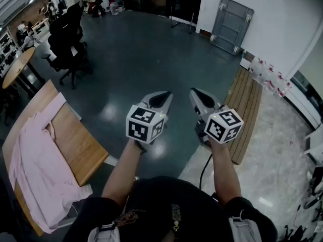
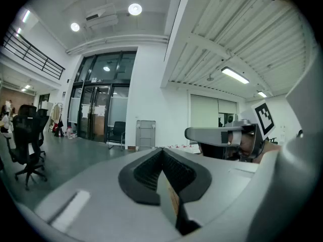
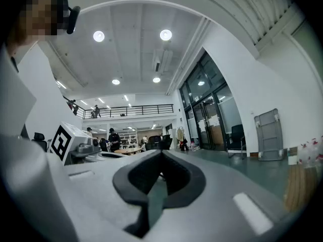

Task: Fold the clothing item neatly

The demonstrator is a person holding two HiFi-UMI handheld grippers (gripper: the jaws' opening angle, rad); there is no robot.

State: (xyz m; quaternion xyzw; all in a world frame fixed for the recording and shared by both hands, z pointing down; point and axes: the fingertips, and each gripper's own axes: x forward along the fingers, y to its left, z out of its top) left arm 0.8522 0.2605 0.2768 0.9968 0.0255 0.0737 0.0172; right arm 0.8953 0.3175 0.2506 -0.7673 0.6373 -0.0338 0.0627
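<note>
2 shut: left tool [image 1: 162, 97], right tool [image 1: 198, 94]; pink garment [image 1: 38, 170] on table [image 1: 75, 140].

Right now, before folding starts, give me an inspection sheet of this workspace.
Surface: wooden table, at the left, away from both tools.
Job's things: pink shirt lying rumpled on the table, unfolded.
Clutter: nothing seen.
Tools: left tool and right tool both shut, empty, held over the floor.
Cables: black cable hanging below the right tool.
Surroundings: office chair, folded cart against the wall.

Pink shirt [image 1: 35, 171], brown wooden table [image 1: 76, 141]
</note>
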